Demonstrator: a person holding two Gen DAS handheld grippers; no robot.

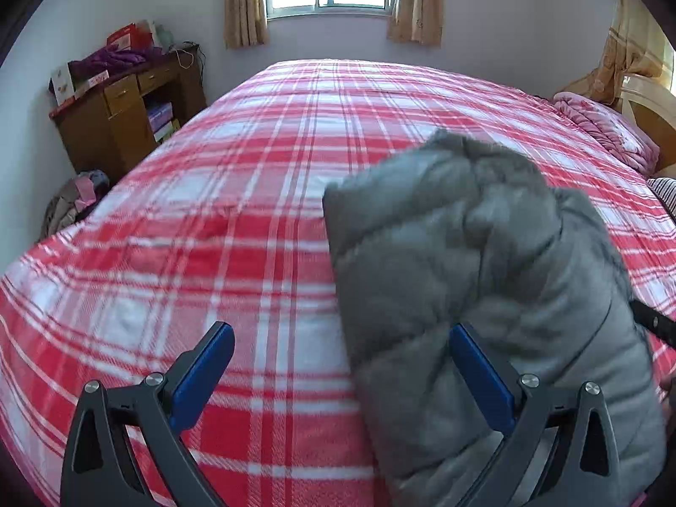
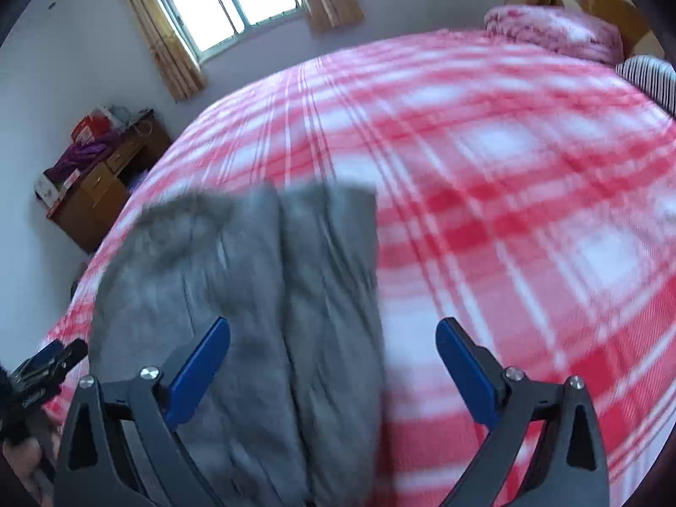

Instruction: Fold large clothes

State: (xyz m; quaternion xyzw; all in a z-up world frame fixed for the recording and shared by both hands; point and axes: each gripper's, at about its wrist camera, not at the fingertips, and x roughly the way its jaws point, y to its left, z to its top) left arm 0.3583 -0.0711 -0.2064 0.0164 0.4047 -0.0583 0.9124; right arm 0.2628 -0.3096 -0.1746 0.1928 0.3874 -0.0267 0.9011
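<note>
A grey padded jacket (image 1: 486,274) lies folded into a thick bundle on the red and white plaid bed cover (image 1: 253,211). My left gripper (image 1: 342,376) stands open just above it. The bundle's left edge lies between the blue pads, and its right finger (image 1: 481,376) is over the grey fabric. In the right wrist view the jacket (image 2: 253,274) shows two long folds side by side. My right gripper (image 2: 333,372) is open wide over its right half and nothing is pinched. The left gripper (image 2: 42,367) shows at that view's left edge.
A wooden desk (image 1: 122,122) piled with boxes and purple cloth stands by the far left wall. A pink quilt (image 1: 604,131) and a striped pillow (image 2: 650,80) lie at the bed's right end. Clothes (image 1: 72,207) lie heaped on the floor by the desk.
</note>
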